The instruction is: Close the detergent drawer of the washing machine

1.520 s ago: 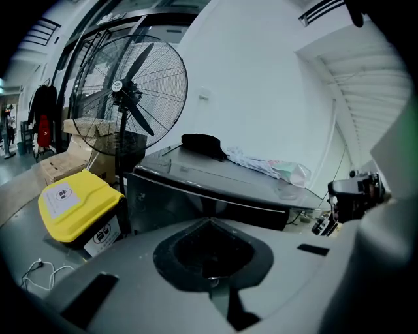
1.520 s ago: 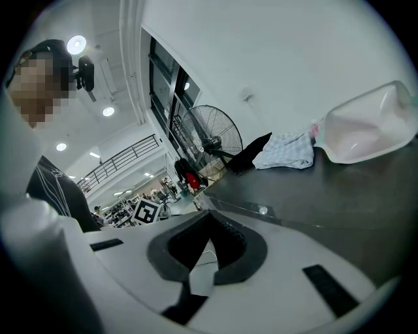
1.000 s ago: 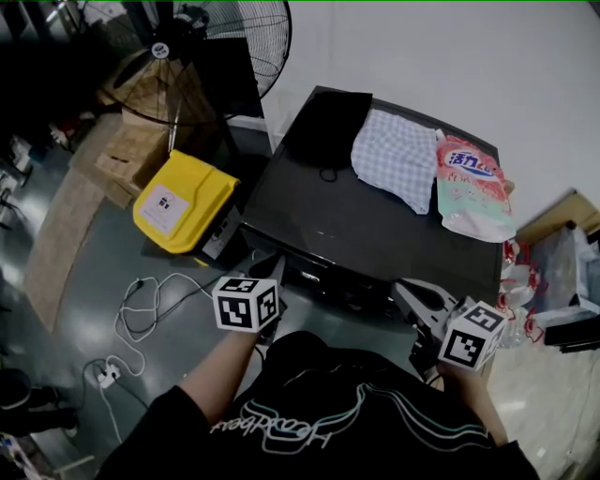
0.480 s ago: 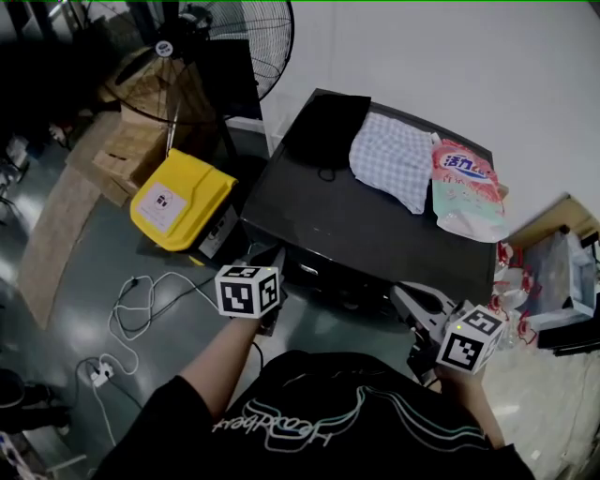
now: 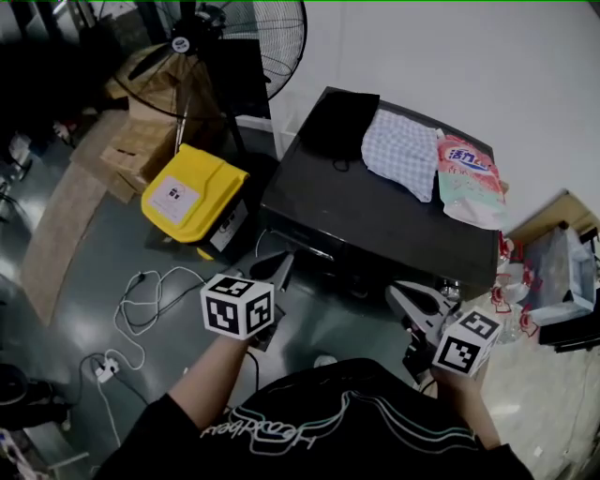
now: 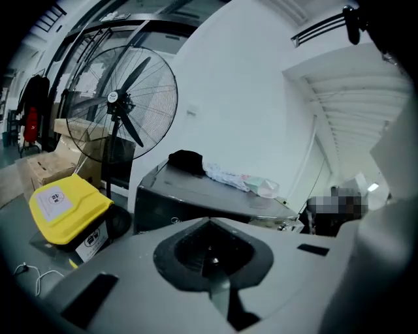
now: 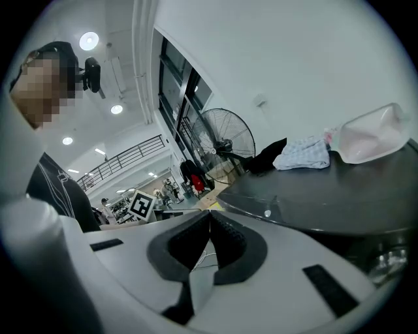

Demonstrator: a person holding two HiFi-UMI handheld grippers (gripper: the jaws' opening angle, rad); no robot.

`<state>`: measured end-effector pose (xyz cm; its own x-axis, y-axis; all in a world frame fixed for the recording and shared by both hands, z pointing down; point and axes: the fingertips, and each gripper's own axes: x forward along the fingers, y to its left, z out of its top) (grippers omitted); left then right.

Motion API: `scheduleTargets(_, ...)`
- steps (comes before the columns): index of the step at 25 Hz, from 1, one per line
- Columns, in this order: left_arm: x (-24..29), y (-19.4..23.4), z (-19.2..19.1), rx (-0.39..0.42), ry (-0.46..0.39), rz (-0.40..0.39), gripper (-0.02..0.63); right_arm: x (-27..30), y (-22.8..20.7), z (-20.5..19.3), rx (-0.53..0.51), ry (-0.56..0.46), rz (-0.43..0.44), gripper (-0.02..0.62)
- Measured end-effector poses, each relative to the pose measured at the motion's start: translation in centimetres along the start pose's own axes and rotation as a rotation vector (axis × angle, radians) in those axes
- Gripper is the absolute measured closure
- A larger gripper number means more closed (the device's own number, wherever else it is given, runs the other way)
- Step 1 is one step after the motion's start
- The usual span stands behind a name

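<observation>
One detergent drawer (image 5: pixel 302 247) is seen only as a narrow pale-edged strip at the top of the front panel of the washing machine (image 5: pixel 375 220), toward the panel's 9 o'clock end in the head view; whether it is pushed fully home cannot be told. On the dark lid, a black garment (image 5: pixel 339 122) is laid at the 11 o'clock corner, a checked cloth (image 5: pixel 401 153) just beside it at 12 o'clock, and a pink-and-white detergent pouch (image 5: pixel 466 178) touching the cloth at 1 o'clock. The left gripper (image 5: pixel 278 270) is held just in front of the drawer, apart from the panel, its tips aimed toward 1 o'clock; in the left gripper view its jaws are seen pressed together with nothing between them. The right gripper (image 5: pixel 398 295) is held near the front panel's 3 o'clock end, its jaws likewise closed tip to tip on nothing. At 9 o'clock of the machine a yellow case (image 5: pixel 192 195) is set on the floor (image 5: pixel 84 281), with cardboard boxes (image 5: pixel 141 141) and a pedestal fan (image 5: pixel 239 28) beyond it at 10 to 11 o'clock. A power strip (image 5: pixel 108 370) with trailing cables is seen at 8 o'clock.
</observation>
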<state>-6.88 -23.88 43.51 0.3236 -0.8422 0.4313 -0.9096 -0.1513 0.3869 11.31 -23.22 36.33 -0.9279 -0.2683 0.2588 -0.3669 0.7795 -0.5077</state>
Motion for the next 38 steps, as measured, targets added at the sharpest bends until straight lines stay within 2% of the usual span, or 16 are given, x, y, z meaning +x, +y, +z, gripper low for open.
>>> scheduleTargets(8,-9.7,-5.3,1.1,0.028,-0.075,-0.138,0.583,0.6,8.6,-2.1,-0.02,-0.047,0.06,0.568)
scheduleTargets(12,-13.2,-6.9,0.1,0.02,-0.111,-0.19,0.583,-0.1,11.4,-3.4,-0.031,-0.066,0.06,0.568)
scheduleTargets(17,-16.1,-8.7,-0.5,0.001,-0.157,-0.29,0.583,-0.9,14.2,-4.2,-0.042,-0.122,0.069,0.568)
scheduleTargets(26,-20.5,-10.8,-2.2,0.054,-0.155,-0.358,0.583,-2.8,19.0,-6.1,-0.112,-0.19,0.059,0.569)
scheduleTargets(33,-22.0,-12.3,-3.6,0.102,-0.138,-0.389,0.583,-4.2,20.0,-8.0,-0.082,-0.222,0.035,0.569)
scheduleTargets(38,-23.2,-12.8,-4.0,0.129,-0.137,-0.394,0.583,-4.4,20.9,-8.4,-0.077,-0.234,0.048,0.569)
